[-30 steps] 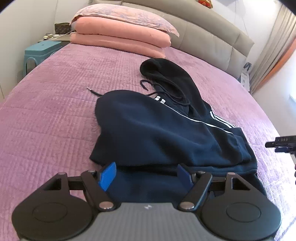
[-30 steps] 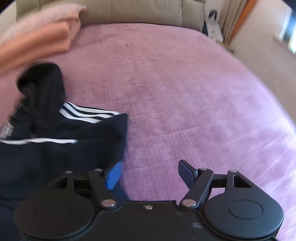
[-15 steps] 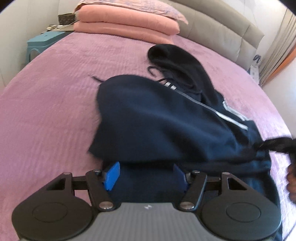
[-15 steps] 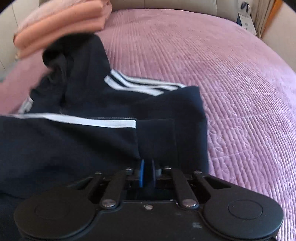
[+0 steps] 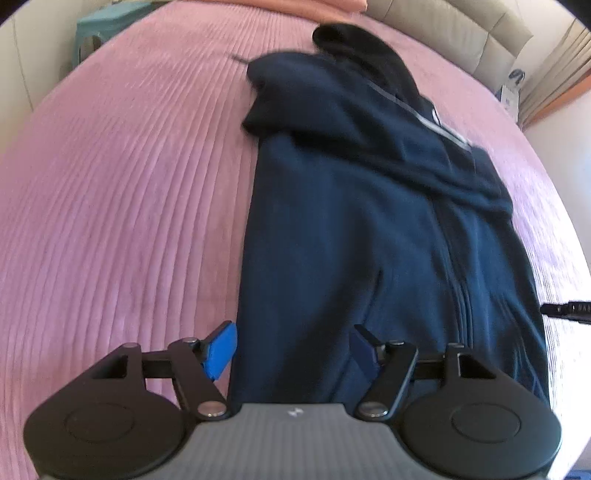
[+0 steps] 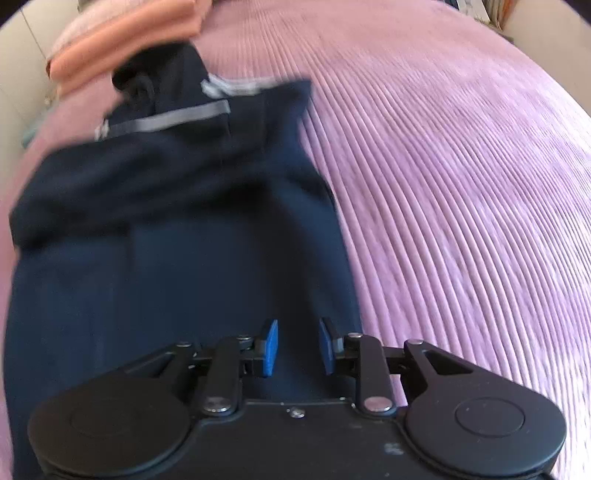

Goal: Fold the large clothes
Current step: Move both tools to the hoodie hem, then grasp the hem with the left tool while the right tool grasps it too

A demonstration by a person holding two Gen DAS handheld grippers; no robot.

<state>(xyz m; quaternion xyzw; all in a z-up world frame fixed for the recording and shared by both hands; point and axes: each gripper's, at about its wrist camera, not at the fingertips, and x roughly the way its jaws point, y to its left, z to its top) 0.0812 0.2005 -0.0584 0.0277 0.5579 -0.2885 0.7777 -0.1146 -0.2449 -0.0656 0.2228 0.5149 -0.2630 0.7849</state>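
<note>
A dark navy hoodie (image 5: 351, 221) with white stripes lies lengthwise on the pink bed cover (image 5: 129, 184), hood at the far end, sleeves folded across its upper part. My left gripper (image 5: 291, 350) is open over the hoodie's near left edge, with nothing between its fingers. In the right wrist view the hoodie (image 6: 166, 240) fills the left half. My right gripper (image 6: 297, 349) is partly open above the hoodie's near right edge, its blue pads apart and empty. The tip of the right gripper shows at the right edge of the left wrist view (image 5: 569, 308).
Peach pillows (image 6: 122, 48) lie at the head of the bed by a beige padded headboard (image 5: 461, 29). A teal stool (image 5: 107, 26) stands left of the bed. Bare bed cover (image 6: 461, 184) stretches to the right of the hoodie.
The right gripper was shut on the hoodie's edge half a second ago and has now opened. The hoodie's lower part has been pulled out straight toward me. Both grippers moved nearer the hem.
</note>
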